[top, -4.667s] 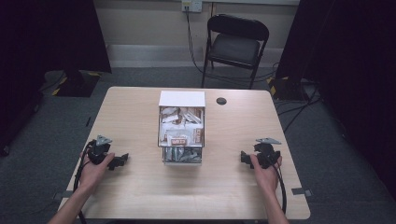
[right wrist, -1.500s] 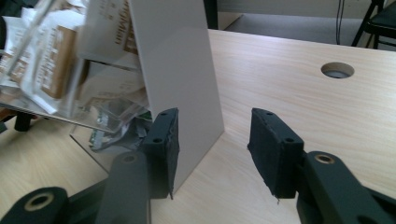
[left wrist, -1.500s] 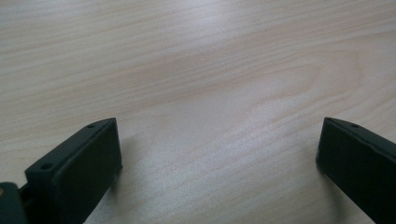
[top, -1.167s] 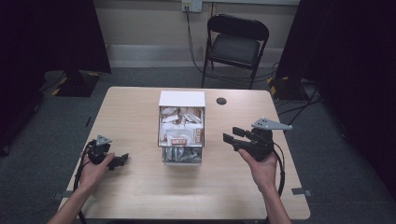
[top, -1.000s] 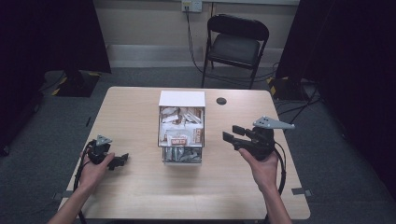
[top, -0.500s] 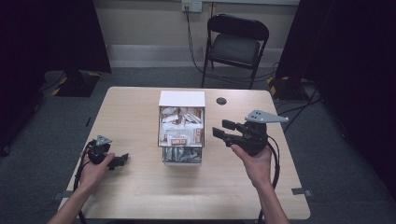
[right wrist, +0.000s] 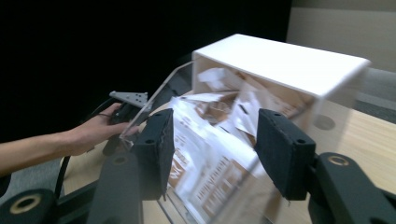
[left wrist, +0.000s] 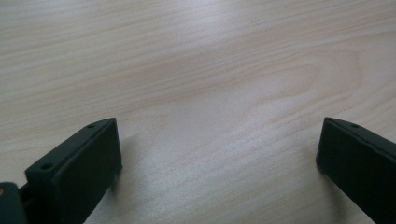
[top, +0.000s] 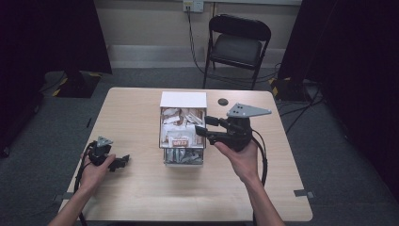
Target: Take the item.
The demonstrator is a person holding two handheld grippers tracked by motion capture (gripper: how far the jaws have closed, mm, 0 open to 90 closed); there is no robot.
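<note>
Hands first: we rest our left gripper [top: 123,161] on the table [top: 141,197], jaws apart. Farther in, our right gripper [top: 203,126] hovers, jaws apart and empty, just beside the packet-filled dispenser box [top: 183,100] at mid-table.

The left gripper [top: 123,161] lies low under the person's left hand [top: 94,170], jaws spread wide, nothing between them. The right hand [top: 242,157] holds the right gripper [top: 205,127] raised — jaws partly open, empty — pointing leftward.
</note>
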